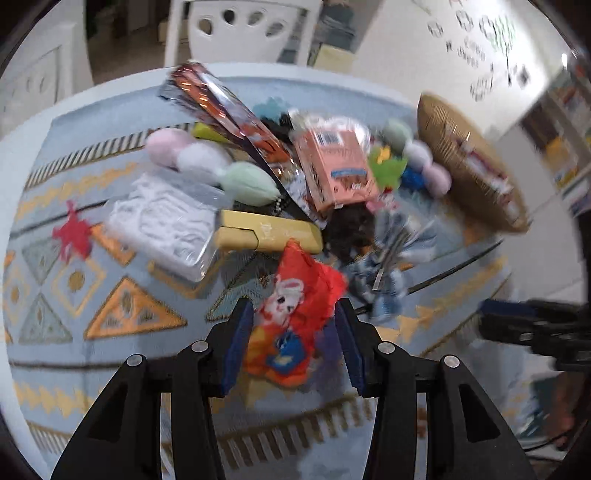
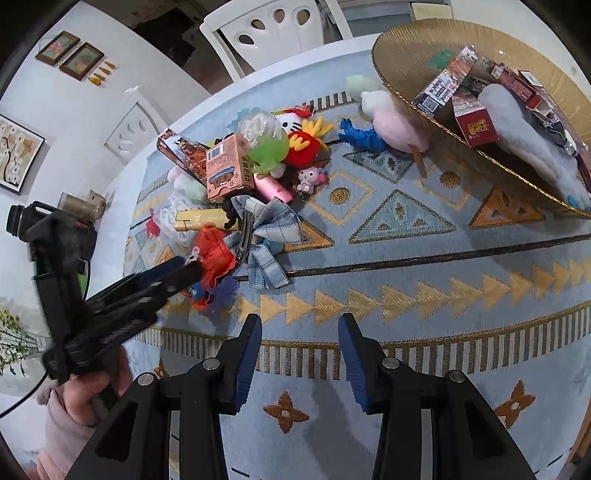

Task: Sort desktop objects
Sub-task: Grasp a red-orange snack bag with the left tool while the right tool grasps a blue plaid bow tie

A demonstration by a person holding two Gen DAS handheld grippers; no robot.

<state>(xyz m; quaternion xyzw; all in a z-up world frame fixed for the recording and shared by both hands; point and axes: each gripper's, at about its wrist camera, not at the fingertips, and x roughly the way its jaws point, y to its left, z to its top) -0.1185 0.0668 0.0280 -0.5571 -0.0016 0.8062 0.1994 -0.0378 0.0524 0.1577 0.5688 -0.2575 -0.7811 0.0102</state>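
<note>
A pile of small things lies on the patterned cloth (image 2: 388, 229). At its near edge is a red fabric pouch (image 1: 299, 295) with a rabbit picture, also in the right wrist view (image 2: 214, 254). My left gripper (image 1: 293, 332) is open with its blue pads on either side of the pouch, jaws apart from it. It shows from outside in the right wrist view (image 2: 184, 271). My right gripper (image 2: 301, 354) is open and empty over bare cloth near the front edge. A woven gold basket (image 2: 406, 48) at the right holds boxes and a pale plush.
The pile includes a pink box (image 1: 334, 166), a yellow case (image 1: 266, 234), a clear white tray (image 1: 166, 225), pastel plush balls (image 1: 207, 158), a plaid bow (image 2: 258, 229) and a blue toy (image 2: 360, 134). A white chair (image 2: 273, 26) stands behind the table.
</note>
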